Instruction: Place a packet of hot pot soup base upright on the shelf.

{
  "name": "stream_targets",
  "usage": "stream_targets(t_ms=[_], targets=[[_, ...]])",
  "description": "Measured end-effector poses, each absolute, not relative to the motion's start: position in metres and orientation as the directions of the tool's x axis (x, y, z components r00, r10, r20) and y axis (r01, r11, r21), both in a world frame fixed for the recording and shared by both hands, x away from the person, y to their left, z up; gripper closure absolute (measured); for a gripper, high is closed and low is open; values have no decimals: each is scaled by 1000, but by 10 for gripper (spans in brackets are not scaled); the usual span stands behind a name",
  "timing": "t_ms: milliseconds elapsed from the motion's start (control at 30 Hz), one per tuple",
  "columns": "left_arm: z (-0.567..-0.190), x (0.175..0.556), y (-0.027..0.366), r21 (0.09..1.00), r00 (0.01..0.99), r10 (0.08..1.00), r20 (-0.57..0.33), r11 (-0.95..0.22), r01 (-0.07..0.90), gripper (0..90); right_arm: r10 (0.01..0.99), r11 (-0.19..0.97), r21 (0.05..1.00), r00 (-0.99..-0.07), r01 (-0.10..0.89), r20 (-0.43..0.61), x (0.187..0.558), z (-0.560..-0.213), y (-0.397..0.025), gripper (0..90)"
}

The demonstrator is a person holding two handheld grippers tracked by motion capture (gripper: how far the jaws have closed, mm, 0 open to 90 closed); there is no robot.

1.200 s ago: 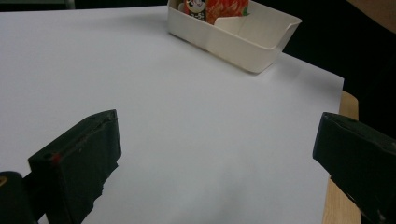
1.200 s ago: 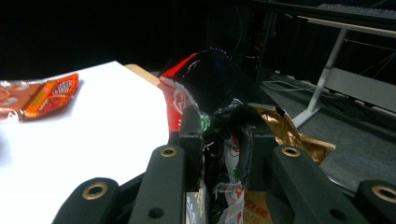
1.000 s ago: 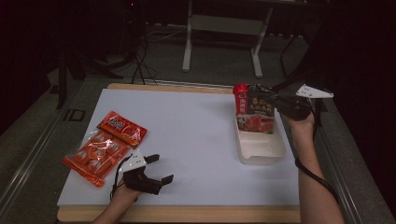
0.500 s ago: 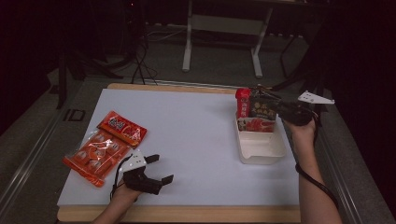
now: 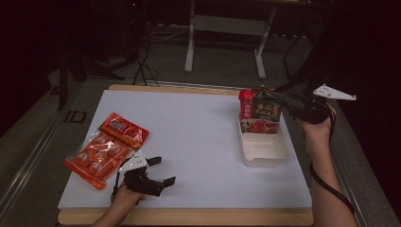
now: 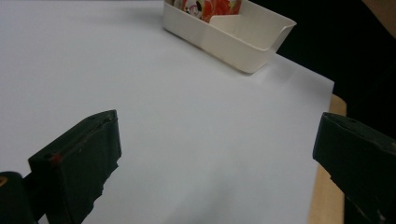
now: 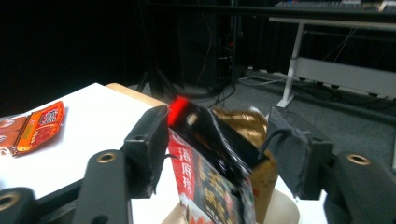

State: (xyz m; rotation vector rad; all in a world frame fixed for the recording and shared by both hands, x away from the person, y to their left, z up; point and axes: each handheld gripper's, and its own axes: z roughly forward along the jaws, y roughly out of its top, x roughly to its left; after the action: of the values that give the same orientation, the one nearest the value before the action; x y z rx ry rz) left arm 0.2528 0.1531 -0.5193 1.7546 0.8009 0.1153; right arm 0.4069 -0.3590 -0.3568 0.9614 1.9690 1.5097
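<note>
My right gripper (image 5: 279, 100) has its fingers closed on the snack bag (image 5: 259, 113), standing upright in the far end of the white tray (image 5: 265, 150). My left gripper (image 5: 158, 171) rests open on the counter (image 5: 198, 137).

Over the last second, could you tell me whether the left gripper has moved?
No. The left gripper sits at the same spot beside the orange packs near the table's front edge.
</note>
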Motion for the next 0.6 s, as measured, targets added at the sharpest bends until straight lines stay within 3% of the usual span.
stream_targets(t_ms=[100, 233, 333, 500, 600], targets=[[-515, 251, 153, 878, 767, 564, -307, -143, 457, 16, 759, 149, 959, -650, 239, 44, 401, -348, -351, 336], [-507, 249, 154, 892, 783, 557, -278, -152, 425, 61, 739, 141, 960, -671, 242, 60, 392, -343, -338, 194], [-502, 249, 156, 896, 780, 571, -256, -162, 413, 61, 723, 132, 963, -688, 235, 69, 382, -344, -327, 136], [-497, 248, 166, 913, 780, 590, -210, -167, 372, 146, 682, 90, 966, -722, 241, 117, 367, -351, -314, 109], [-493, 249, 173, 911, 778, 595, -202, -178, 372, 148, 651, 83, 969, -749, 233, 125, 356, -359, -306, 124]])
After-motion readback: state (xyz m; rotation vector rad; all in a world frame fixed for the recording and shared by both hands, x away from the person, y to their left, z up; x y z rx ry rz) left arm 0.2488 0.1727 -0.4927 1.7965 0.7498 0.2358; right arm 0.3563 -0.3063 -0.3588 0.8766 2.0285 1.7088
